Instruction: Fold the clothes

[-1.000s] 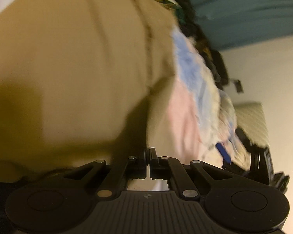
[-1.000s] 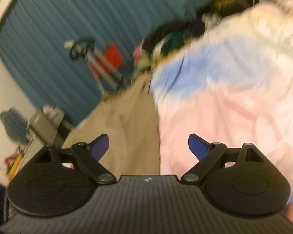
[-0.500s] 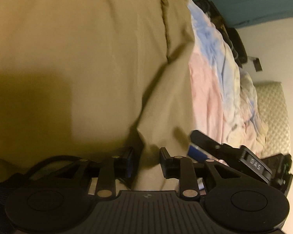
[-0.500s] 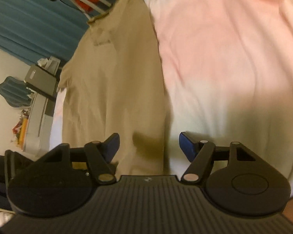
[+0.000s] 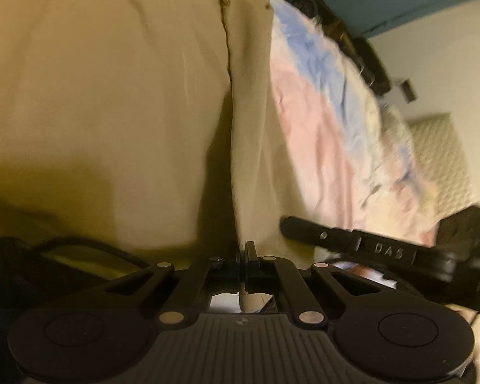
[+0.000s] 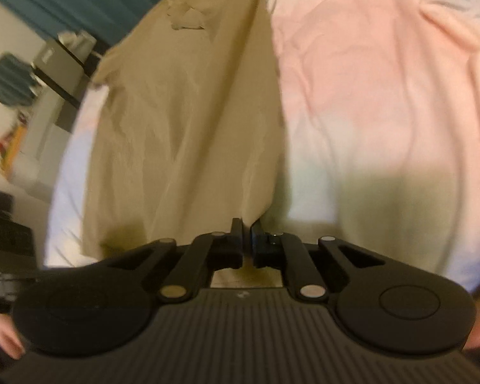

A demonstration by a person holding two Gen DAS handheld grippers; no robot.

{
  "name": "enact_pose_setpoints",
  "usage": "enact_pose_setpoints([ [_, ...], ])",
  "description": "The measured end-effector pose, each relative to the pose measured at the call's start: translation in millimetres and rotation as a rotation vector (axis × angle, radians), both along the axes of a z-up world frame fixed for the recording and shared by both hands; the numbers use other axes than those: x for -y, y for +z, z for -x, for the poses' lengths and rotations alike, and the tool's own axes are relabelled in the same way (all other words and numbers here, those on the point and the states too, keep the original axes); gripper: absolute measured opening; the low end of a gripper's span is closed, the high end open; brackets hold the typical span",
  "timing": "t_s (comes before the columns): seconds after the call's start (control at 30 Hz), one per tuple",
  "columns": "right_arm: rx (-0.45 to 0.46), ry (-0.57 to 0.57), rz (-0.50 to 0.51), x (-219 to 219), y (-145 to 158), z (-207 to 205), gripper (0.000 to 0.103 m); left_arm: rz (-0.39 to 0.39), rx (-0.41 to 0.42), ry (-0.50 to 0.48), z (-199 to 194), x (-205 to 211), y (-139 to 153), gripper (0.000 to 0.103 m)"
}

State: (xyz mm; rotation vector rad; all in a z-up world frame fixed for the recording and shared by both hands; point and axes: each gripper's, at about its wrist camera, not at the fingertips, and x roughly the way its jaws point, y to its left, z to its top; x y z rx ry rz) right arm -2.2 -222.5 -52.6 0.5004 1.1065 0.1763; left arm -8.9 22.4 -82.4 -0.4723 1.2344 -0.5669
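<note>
Left wrist: left gripper (image 5: 243, 256) fingers clamped on tan garment (image 5: 112, 96) edge fold; right gripper (image 6: 246, 233) fingers pinch same garment's hem; one garment on bedspread (image 6: 384, 80).

bed covered by a pastel tie-dye sheet (image 6: 384, 73) in pink, blue and pale yellow-green patches, wrinkled throughout. a tan garment (image 6: 182, 128) lies spread directly on the sheet, its long straight edge running beside the pink area; in the right wrist view its far end is crumpled near the bed's edge. in the left wrist view the same tan garment (image 5: 112, 96) fills the left of the frame, a lengthwise fold rising along it, with the sheet (image 5: 329, 128) exposed to its right.
</note>
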Motion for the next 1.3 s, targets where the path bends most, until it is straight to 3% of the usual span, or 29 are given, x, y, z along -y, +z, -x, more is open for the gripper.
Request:
enact_pose_setpoints([
  [0.1, -0.022, -0.02, 0.043, 1.6, -5.5, -1.6, 0.008, -0.132, 0.06, -0.029, 7.8, 9.8, 2.2, 0.003],
  [0.2, 0.027, -0.048, 0.078, 4.8, 2.3, 4.6, 0.011, -0.172, 0.096, -0.032, 11.4, 6.9, 12.1, 0.02],
  [0.27, 0.078, -0.07, 0.088, 7.1, 11.8, 11.3, 0.013, -0.2, 0.153, -0.008, 14.8, -2.9, 25.0, 0.056],
  [0.3, 0.105, -0.077, 0.098, 8.1, 17.4, 14.5, 0.021, -0.216, 0.187, 0.008, 16.9, -9.3, 32.7, 0.063],
  [0.33, 0.134, -0.082, 0.106, 8.6, 23.1, 17.7, 0.045, -0.235, 0.228, 0.024, 18.4, -9.7, 41.8, 0.073],
  [0.37, 0.171, -0.088, 0.111, 7.9, 29.3, 20.5, 0.061, -0.249, 0.274, 0.037, 16.7, -6.7, 51.2, 0.082],
  [0.4, 0.215, -0.098, 0.116, 7.1, 35.7, 22.7, 0.084, -0.258, 0.315, 0.045, 16.5, -4.2, 60.2, 0.084],
  [0.57, 0.401, -0.097, 0.184, -2.1, 69.5, 17.5, 0.085, -0.316, 0.552, 0.074, 17.3, -1.6, 113.9, 0.101],
  [0.7, 0.521, -0.08, 0.255, -15.7, 93.1, -5.9, 0.085, -0.342, 0.726, 0.106, 15.3, 6.3, 146.7, 0.103],
  [0.77, 0.555, -0.049, 0.273, -25.7, 101.1, -25.4, 0.085, -0.342, 0.754, 0.129, 11.2, -2.6, 150.0, 0.103],
  [1.0, 0.611, 0.109, 0.294, -104.2, 105.4, -136.0, 0.085, -0.377, 0.721, 0.27, -14.9, -54.0, 123.0, 0.103],
  [1.17, 0.569, 0.289, 0.285, -190.7, 72.6, -237.0, 0.085, -0.297, 0.653, 0.443, -25.0, -117.3, 111.3, 0.103],
  [1.3, 0.574, 0.415, 0.307, -270.8, 42.8, -306.8, 0.085, -0.326, 0.646, 0.594, -34.7, -149.3, 103.4, 0.103],
])
